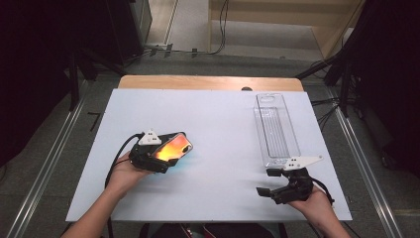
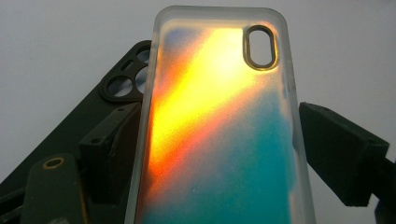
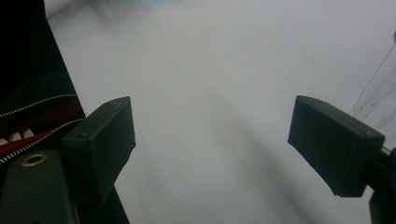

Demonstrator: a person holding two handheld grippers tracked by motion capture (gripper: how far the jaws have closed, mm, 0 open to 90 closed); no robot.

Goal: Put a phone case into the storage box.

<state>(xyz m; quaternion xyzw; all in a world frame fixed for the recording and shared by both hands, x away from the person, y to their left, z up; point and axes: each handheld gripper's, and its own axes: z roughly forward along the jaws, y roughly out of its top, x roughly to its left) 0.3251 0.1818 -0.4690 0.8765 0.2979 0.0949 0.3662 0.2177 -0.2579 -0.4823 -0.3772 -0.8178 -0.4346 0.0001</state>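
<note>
Here, the orange-and-teal phone case (image 2: 219, 135) is sitting between my left gripper's (image 1: 157, 155) jaws (a black case (image 2: 119, 88) behind it), over the white table's (image 1: 218, 124) left half. My right gripper (image 1: 271, 182) is hovering agape near the clear tray (image 1: 275, 130).

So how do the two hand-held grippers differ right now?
The left gripper has the orange-and-teal translucent phone case between its fingers, over a black phone case; the right gripper is open on nothing, above bare white table. The left sits mid-table, the right beside the clear plastic tray. Both have black fingers.
</note>
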